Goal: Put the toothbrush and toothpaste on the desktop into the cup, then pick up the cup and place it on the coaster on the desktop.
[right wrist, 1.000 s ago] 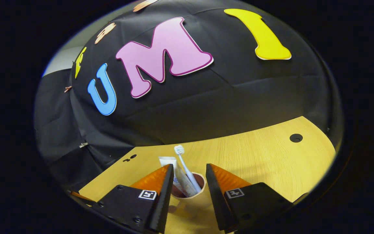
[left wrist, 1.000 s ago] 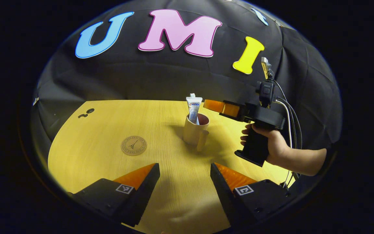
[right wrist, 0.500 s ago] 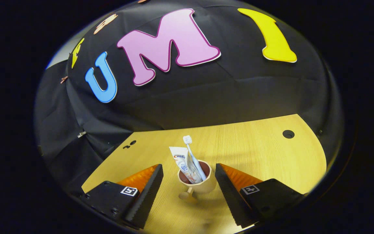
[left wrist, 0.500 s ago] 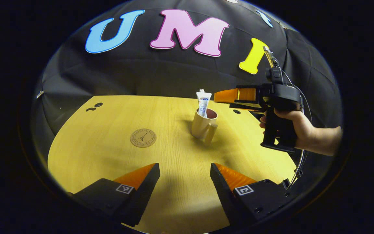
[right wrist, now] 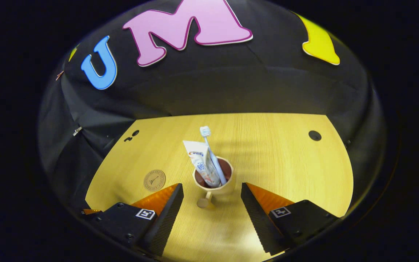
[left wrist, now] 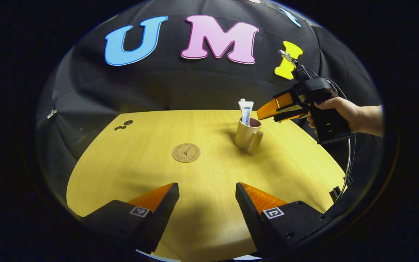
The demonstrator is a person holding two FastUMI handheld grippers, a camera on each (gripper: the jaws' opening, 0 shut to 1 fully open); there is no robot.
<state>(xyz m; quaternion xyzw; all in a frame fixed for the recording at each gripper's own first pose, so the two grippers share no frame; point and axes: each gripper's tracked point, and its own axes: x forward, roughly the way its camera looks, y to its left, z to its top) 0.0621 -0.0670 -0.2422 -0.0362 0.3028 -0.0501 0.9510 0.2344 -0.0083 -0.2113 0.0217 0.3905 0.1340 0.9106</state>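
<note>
coaster [left wrist: 186,152]: bare, left of cup, well apart
cup [left wrist: 247,134]: on desktop [left wrist: 140,163], toothpaste [left wrist: 246,111] inside; loading done, lift pending
right gripper [right wrist: 212,191]: backed off cup since a second ago, fingers spread, empty
left gripper [left wrist: 207,190]: spread, empty, idle
right gripper view: adds toothbrush [right wrist: 211,154] in cup

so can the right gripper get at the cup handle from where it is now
Probably yes. In the right gripper view the right gripper is open, and the cup stands upright just ahead with its handle pointing toward the gap between the fingers. Nothing lies between; the coaster sits off to one side.
</note>
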